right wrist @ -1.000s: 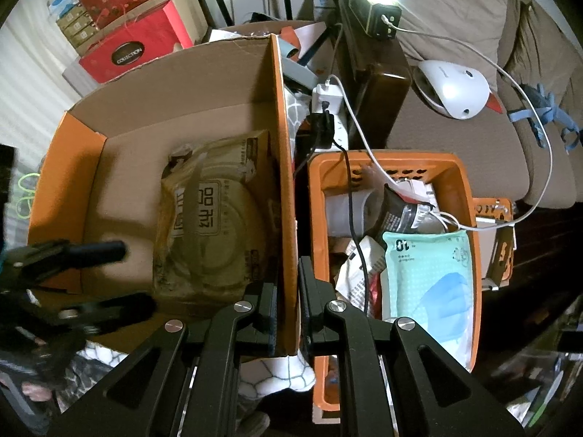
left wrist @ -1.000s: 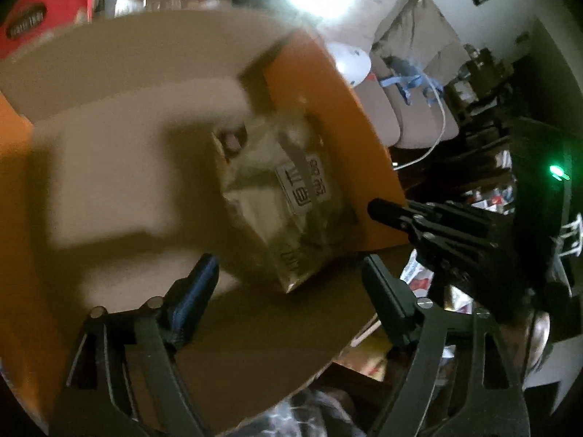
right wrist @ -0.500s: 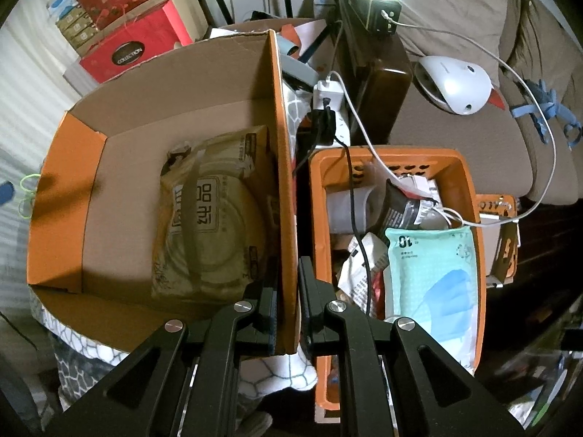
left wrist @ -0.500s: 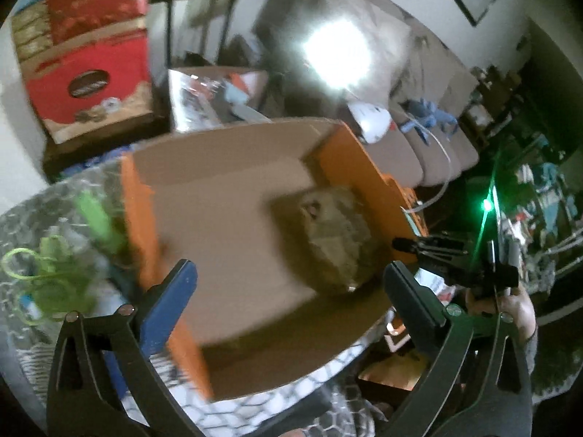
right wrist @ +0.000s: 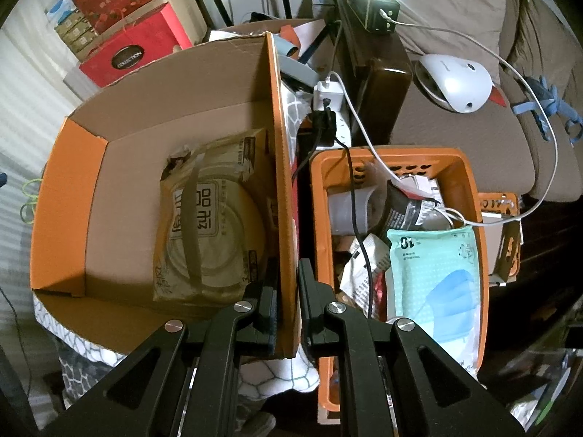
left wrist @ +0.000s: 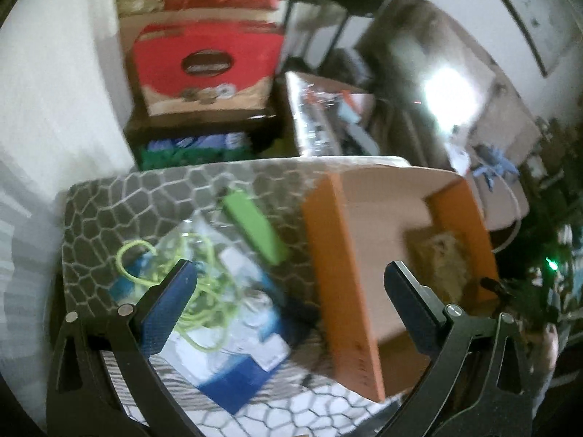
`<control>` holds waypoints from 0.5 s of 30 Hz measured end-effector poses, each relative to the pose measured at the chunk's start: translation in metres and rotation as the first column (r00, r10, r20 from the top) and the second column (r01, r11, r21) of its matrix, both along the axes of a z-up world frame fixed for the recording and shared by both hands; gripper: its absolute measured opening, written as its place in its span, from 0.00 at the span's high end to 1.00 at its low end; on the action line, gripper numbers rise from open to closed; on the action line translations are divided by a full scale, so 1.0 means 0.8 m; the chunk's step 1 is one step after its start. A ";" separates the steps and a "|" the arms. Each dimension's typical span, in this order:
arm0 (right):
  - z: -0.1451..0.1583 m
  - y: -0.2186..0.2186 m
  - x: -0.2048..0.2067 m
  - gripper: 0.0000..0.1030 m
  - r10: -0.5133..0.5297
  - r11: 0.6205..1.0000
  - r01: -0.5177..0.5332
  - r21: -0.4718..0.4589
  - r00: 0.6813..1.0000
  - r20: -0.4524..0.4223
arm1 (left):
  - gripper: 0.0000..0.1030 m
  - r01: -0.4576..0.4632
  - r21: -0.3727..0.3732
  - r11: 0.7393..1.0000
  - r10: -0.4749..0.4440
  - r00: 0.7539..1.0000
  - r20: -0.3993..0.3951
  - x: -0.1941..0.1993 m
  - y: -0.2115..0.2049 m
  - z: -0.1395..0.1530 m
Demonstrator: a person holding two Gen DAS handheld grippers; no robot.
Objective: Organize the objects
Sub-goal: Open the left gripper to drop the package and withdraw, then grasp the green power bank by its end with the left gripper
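Right gripper (right wrist: pixel 289 287) pinches the wall of a cardboard box (right wrist: pixel 73 196) holding a packet (right wrist: pixel 211 218). Left gripper (left wrist: pixel 288 291) hangs wide open and empty over a cluttered table (left wrist: pixel 109 196).

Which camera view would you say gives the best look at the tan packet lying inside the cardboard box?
The right wrist view: the tan packet lies sharp and nearly whole, its printed label readable, inside the cardboard box whose wall the right gripper clamps. The left wrist view shows it small, blurred and dim at the box's far side.
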State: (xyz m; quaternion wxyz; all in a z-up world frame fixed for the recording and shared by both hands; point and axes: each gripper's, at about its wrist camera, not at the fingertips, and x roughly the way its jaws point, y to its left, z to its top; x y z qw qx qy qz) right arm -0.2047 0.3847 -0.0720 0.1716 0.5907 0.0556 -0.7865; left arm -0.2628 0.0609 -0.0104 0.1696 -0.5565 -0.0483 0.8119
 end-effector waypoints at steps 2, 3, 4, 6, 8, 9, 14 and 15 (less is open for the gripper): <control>0.000 0.000 0.000 0.90 -0.002 1.000 0.002 -0.001 1.000 0.002 | 0.00 -0.027 -0.013 1.000 0.027 0.999 0.024 -0.015 -0.009 -0.018; 0.000 0.000 0.000 0.90 -0.002 1.000 0.002 0.001 1.000 0.003 | 0.00 -0.036 -0.017 0.999 0.036 0.999 0.030 -0.019 -0.011 -0.023; 0.000 0.000 -0.001 0.90 -0.002 1.000 0.002 0.002 1.000 0.003 | 0.00 -0.049 -0.022 0.999 0.050 0.998 0.041 -0.026 -0.014 -0.032; -0.001 0.000 -0.001 0.90 -0.002 1.000 0.002 0.007 1.000 0.004 | 0.00 -0.066 -0.027 0.997 0.067 0.996 0.060 -0.034 -0.016 -0.046; 0.000 0.000 -0.001 0.90 -0.002 1.000 0.002 0.011 1.000 0.003 | 0.00 -0.079 -0.025 0.997 0.081 0.994 0.076 -0.044 -0.015 -0.059; 0.000 0.000 -0.002 0.90 -0.002 1.000 0.002 0.011 1.000 0.004 | 0.00 -0.082 -0.024 0.996 0.084 0.993 0.081 -0.048 -0.015 -0.064; 0.001 0.002 -0.003 0.90 -0.006 1.000 0.006 0.012 1.000 0.005 | 0.00 -0.089 -0.050 0.995 0.094 0.991 0.100 -0.065 -0.003 -0.087; 0.000 0.003 -0.003 0.90 -0.006 1.000 0.006 0.012 1.000 0.007 | 0.01 -0.092 -0.056 0.994 0.097 0.990 0.103 -0.069 -0.001 -0.091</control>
